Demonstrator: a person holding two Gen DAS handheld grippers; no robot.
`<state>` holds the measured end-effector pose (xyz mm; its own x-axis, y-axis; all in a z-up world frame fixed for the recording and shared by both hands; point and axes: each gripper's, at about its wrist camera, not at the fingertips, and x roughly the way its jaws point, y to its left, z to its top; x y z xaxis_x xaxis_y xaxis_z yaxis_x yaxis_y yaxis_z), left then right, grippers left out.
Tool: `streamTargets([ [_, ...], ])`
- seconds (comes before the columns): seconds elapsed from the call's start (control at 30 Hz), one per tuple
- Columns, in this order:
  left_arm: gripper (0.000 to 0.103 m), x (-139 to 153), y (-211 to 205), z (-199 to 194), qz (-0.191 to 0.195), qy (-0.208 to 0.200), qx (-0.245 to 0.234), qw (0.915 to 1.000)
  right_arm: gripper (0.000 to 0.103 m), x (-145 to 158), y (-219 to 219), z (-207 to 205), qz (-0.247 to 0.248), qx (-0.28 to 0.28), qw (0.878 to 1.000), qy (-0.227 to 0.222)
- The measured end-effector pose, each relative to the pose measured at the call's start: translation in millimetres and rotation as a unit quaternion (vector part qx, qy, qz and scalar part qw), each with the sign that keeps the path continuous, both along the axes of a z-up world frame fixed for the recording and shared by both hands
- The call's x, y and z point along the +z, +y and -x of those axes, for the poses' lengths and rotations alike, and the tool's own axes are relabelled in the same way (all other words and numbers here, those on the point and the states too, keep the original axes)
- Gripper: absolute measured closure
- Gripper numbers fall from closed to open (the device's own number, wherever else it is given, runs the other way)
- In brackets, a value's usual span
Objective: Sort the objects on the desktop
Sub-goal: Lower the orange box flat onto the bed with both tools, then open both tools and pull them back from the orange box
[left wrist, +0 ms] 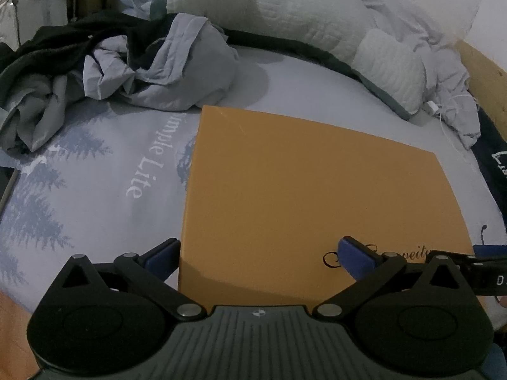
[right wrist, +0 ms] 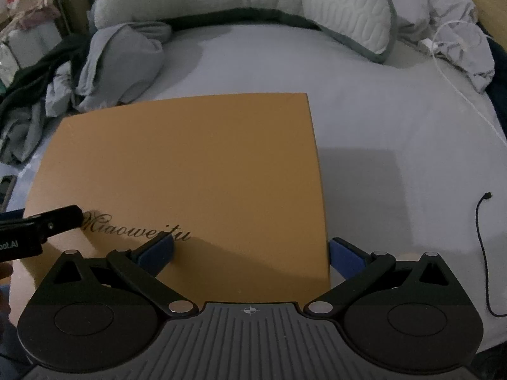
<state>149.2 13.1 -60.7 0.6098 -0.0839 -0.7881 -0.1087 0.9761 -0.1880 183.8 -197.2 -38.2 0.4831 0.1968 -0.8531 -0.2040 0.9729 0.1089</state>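
Your left gripper point(left wrist: 258, 255) and right gripper point(right wrist: 252, 253) gape wide, each straddling a near corner of the orange box point(left wrist: 317, 196) on the bed point(right wrist: 396, 120). Uneven closing could skew it on soft bedding.

Crumpled grey clothes point(left wrist: 164, 66), quilted pillow point(right wrist: 348, 12), white charger cable point(right wrist: 443, 50), printed bedsheet point(left wrist: 95, 171)

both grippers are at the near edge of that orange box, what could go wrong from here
1. Both grippers, left and right, are open and straddle opposite near corners of the orange box; uneven lifting could tilt it.
2. The bed sheet is soft, so pushing may drag fabric.
3. The black cord lies nearby and could snag.
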Motion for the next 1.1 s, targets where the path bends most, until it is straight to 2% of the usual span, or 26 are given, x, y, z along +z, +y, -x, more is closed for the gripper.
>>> streamTargets([
  [0.17, 0.000, 6, 4, 3, 0.003, -0.008, -0.003, 1.0000, 0.000, 2, -3, 1, -0.007, 0.002, 1.000, -0.001],
  [0.23, 0.000, 14, 4, 8, 0.000, -0.019, -0.004, 0.9998, 0.000, 7, -3, 6, 0.007, 0.008, 1.000, -0.009],
  [0.53, 0.000, 63, 10, 50, 0.000, -0.087, -0.013, 0.9961, 0.000, 51, -23, 51, -0.032, 0.007, 0.997, -0.068],
  [0.83, 0.000, 85, 10, 88, -0.001, -0.130, -0.023, 0.9912, 0.000, 82, -42, 98, -0.041, 0.013, 0.990, -0.131],
  [1.0, 0.000, 93, 3, 113, -0.013, -0.157, -0.041, 0.9866, 0.000, 87, -54, 123, -0.044, 0.018, 0.985, -0.169],
  [1.1, 0.000, 95, -4, 127, -0.031, -0.186, -0.056, 0.9804, 0.000, 85, -60, 137, -0.041, 0.020, 0.982, -0.186],
])
